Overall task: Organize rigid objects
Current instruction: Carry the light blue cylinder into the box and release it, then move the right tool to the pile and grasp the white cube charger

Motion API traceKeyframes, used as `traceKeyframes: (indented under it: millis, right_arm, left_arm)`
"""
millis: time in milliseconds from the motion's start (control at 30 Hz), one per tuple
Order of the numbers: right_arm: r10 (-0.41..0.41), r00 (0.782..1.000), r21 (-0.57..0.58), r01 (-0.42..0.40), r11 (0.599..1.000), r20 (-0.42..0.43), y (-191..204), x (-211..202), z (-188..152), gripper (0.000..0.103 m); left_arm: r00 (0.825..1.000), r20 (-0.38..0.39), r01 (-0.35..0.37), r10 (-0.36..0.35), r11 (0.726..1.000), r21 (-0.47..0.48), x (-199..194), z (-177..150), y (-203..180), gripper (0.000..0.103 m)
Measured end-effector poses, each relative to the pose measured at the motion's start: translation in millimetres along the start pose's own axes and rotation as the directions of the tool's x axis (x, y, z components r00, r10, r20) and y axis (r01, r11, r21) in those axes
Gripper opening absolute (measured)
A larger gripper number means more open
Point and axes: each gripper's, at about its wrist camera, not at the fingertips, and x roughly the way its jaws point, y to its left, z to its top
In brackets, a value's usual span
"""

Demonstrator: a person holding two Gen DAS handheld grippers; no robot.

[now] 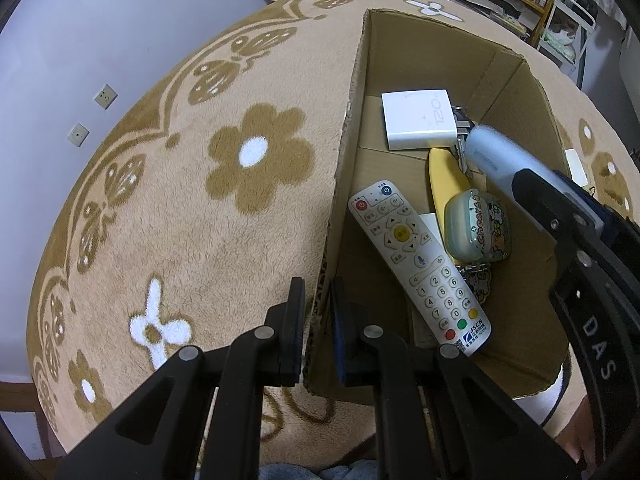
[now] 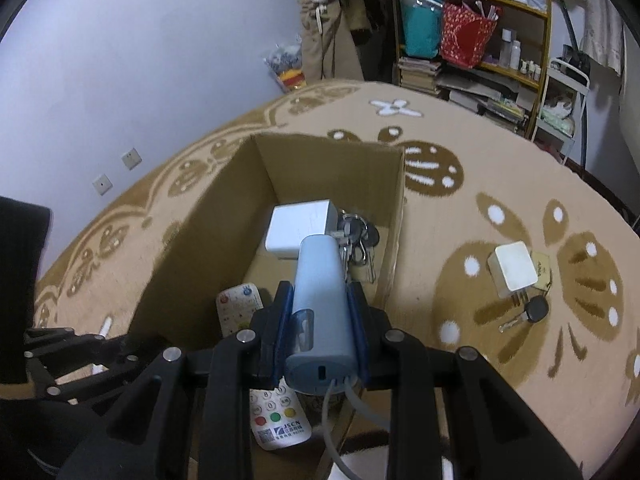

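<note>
the left wrist view looks steeply down past its tongs [image 1: 316, 328], close over the near wall of the open brown cardboard box [image 1: 516, 92]. the right wrist view looks less steeply past its tongs [image 2: 320, 328] from close above the box [image 2: 320, 160]. both share the box interior, the beige flowered plush cover [image 1: 180, 220] and the far shelves.

Pale blue cylindrical device [image 2: 320, 304], clamped lengthwise between the right gripper [image 2: 320, 308] pads, hangs over an open cardboard box [image 1: 352, 120]. Beneath it lie a white remote [image 1: 416, 264], white charger [image 1: 416, 120] and keys [image 2: 356, 240].
</note>
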Motion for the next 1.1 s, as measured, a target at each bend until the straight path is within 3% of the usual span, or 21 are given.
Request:
traceKeyframes:
  millis: [267,367,533,600,700,867,967,1100]
  right_arm:
    - [0.016,0.997,0.002,-0.016,1.000,0.072,-3.8,-17.0,9.4,0.032]
    - [0.026,0.996,0.019,-0.027,0.999,0.081,-13.0,-23.4,12.0,0.050]
    - [-0.008,0.995,0.080,0.000,0.997,0.096,-39.8,-30.5,14.4,0.059]
    - [-0.029,0.995,0.110,0.018,0.994,0.098,-51.0,-31.7,14.7,0.071]
    - [-0.094,0.992,0.154,0.080,0.985,0.082,-67.2,-30.7,16.7,0.080]
    - [-0.128,0.989,0.225,0.108,0.968,0.074,-98.3,-25.8,19.6,0.097]
    - [-0.141,0.988,0.263,0.120,0.957,0.063,-117.3,-19.3,19.4,0.103]
    - [-0.175,0.983,0.268,0.155,0.951,0.051,-134.8,-8.7,26.1,0.103]
  left_arm:
    - [1.000,0.004,0.005,-0.005,1.000,0.004,-0.4,0.2,-0.1,0.011]
    - [1.000,0.006,0.008,-0.008,1.000,0.002,0.1,0.3,0.3,0.011]
    - [1.000,0.008,0.006,-0.006,1.000,0.009,0.4,1.4,0.6,0.011]
    - [1.000,0.009,0.011,-0.011,1.000,0.006,0.1,2.3,1.6,0.011]
    - [1.000,0.011,0.012,-0.012,1.000,0.007,-0.3,3.1,1.6,0.011]
    - [1.000,0.025,0.008,-0.008,1.000,0.000,-1.7,4.7,1.2,0.011]
    - [1.000,0.025,0.012,-0.012,1.000,-0.004,-0.8,6.8,1.7,0.011]
    - [1.000,0.024,0.012,-0.012,1.000,0.003,0.0,8.5,1.8,0.011]
